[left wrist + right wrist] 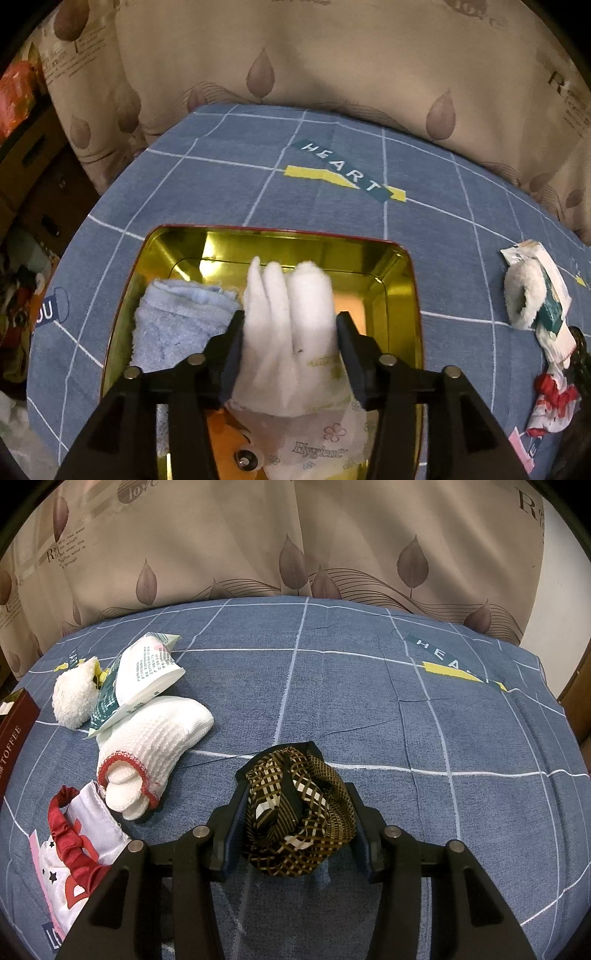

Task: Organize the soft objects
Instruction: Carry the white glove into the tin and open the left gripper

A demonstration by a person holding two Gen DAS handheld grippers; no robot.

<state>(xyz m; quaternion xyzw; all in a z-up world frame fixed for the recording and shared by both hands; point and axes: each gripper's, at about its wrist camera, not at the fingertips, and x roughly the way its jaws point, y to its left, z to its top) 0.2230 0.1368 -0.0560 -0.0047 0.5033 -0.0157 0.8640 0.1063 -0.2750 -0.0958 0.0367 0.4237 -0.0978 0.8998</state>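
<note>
White cloth [288, 332] sits between the parted jaws of the left gripper [290, 345], inside the gold tin [402, 280] beside a blue towel [177, 314]. It could catch on a pad and lift out again. The right gripper [297, 821] is clamped on a brown checked cloth [299, 812], which may slip. A pack under the white cloth reads "Hygiene"; farther away, the tin side says "TOFFEE" and the bedsheet [369, 701] "HEART".

Leaf-print curtain [295, 542]; blue checked bedsheet [369, 701]
</note>
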